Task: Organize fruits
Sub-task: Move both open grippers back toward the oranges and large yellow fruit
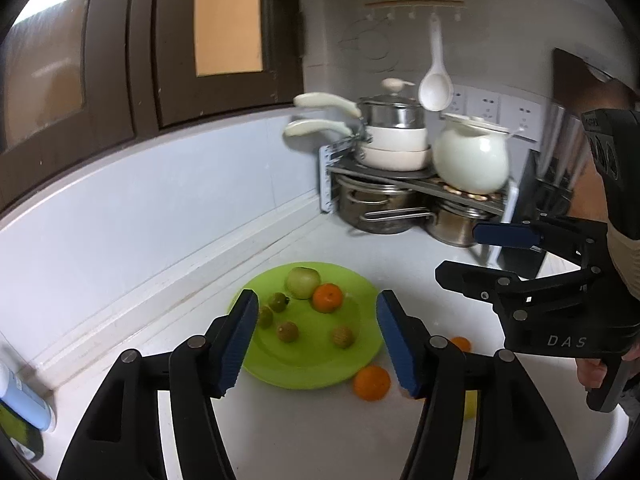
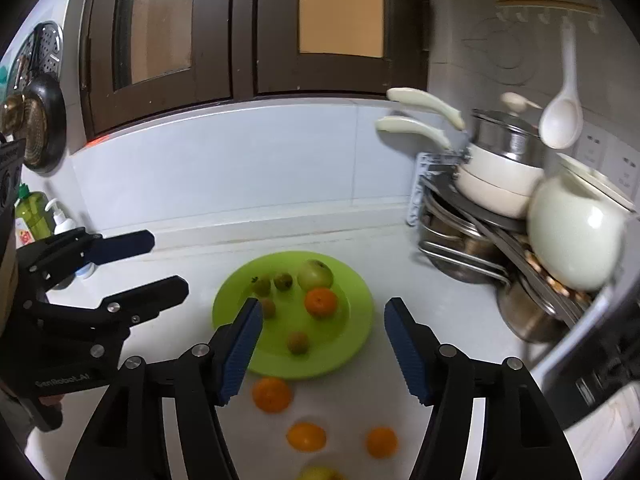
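A lime green plate sits on the white counter. It holds a green apple, an orange and several small brownish-green fruits. Three oranges and a yellow-green fruit lie on the counter in front of the plate. My left gripper is open and empty above the plate's near side. My right gripper is open and empty over the plate's near edge; it also shows in the left wrist view.
A metal rack with pots, pans and a white ceramic pot stands at the back right. A white ladle hangs above. Bottles stand at the left; a pan hangs on the wall.
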The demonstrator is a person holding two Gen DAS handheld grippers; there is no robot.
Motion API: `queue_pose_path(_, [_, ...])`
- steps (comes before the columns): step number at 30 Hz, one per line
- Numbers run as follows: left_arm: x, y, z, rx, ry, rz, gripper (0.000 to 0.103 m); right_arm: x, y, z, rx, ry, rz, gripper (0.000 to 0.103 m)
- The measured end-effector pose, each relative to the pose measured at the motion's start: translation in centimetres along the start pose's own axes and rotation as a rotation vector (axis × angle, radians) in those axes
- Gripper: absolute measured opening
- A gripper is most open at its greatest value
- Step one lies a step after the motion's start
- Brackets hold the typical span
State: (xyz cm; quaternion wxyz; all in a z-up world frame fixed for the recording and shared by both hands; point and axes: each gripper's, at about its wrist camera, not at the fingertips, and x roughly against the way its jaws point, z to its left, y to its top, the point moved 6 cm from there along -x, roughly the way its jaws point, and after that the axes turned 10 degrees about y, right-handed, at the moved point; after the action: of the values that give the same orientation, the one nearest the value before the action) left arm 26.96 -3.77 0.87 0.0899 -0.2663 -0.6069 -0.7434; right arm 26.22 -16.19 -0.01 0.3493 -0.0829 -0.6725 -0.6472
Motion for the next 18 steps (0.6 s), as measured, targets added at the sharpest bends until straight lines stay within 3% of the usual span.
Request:
queue_pose_path(6, [1.8, -0.9, -1.4, -0.058, -0.032, -0.028, 0.065, 3.1, -2.1, 0.5, -0.031, -0.063, -0.025, 0.07])
queue_pose_path(18, [2.0, -3.0, -3.6, -0.213, -0.124, -0.08, 0.07, 4.7, -6.8, 1.2, -0.081, -0.174, 0.006, 0.071])
